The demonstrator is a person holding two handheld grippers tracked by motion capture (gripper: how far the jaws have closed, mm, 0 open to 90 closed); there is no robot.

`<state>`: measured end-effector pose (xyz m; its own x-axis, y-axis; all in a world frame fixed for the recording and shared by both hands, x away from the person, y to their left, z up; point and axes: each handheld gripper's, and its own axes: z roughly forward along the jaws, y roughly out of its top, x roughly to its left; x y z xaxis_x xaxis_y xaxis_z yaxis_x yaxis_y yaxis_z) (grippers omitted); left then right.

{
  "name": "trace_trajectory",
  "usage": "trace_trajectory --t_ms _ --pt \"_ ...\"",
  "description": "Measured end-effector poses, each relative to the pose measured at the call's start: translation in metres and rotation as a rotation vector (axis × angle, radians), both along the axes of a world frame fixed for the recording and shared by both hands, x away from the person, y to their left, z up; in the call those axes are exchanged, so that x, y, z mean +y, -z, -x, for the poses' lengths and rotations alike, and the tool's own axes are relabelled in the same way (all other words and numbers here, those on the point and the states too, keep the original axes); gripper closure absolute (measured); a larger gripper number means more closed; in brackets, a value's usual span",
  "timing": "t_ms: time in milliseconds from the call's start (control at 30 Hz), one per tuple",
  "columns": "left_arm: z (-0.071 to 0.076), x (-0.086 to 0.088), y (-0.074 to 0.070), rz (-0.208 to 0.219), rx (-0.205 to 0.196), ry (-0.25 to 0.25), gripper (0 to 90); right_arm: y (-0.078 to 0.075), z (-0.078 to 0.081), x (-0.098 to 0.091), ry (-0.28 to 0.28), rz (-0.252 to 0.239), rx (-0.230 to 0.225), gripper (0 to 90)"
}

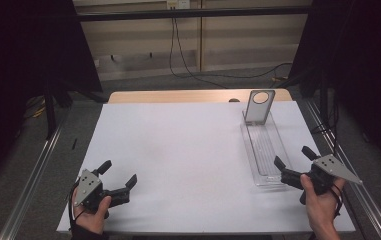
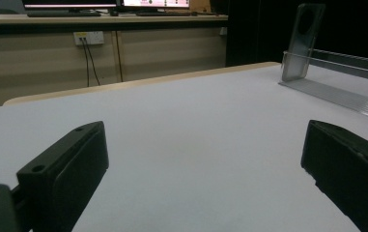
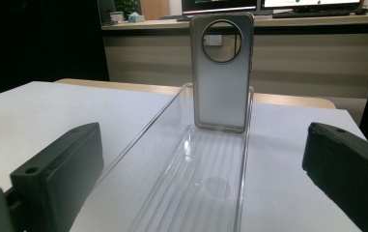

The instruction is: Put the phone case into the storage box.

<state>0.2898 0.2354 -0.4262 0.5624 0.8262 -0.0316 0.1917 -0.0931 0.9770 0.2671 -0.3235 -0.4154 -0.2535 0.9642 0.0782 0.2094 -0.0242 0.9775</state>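
The phone case (image 3: 222, 72) stands upright at the far end of the clear tray (image 3: 172, 116), upper centre of the right gripper view, propped for an easy pinch. The right gripper (image 1: 298, 162) faces it, jaws apart and empty; the left gripper (image 1: 118, 175), lower left of the high view, waits spread too

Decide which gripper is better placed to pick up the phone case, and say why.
Right. The right gripper sits open at the near end of the tray, facing the case; the left gripper is across the table.
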Motion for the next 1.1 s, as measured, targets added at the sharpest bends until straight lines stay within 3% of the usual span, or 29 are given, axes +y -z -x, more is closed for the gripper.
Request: trace_trajectory --t_ms 800,1100 --pt "0.003 -0.001 0.002 -0.01 0.009 -0.005 2.8 0.013 0.031 -0.007 0.014 0.009 -0.002 0.5" --pt "0.002 -0.001 0.003 -0.009 0.012 -0.003 2.8 0.019 0.029 -0.009 0.021 -0.015 0.008 0.5"
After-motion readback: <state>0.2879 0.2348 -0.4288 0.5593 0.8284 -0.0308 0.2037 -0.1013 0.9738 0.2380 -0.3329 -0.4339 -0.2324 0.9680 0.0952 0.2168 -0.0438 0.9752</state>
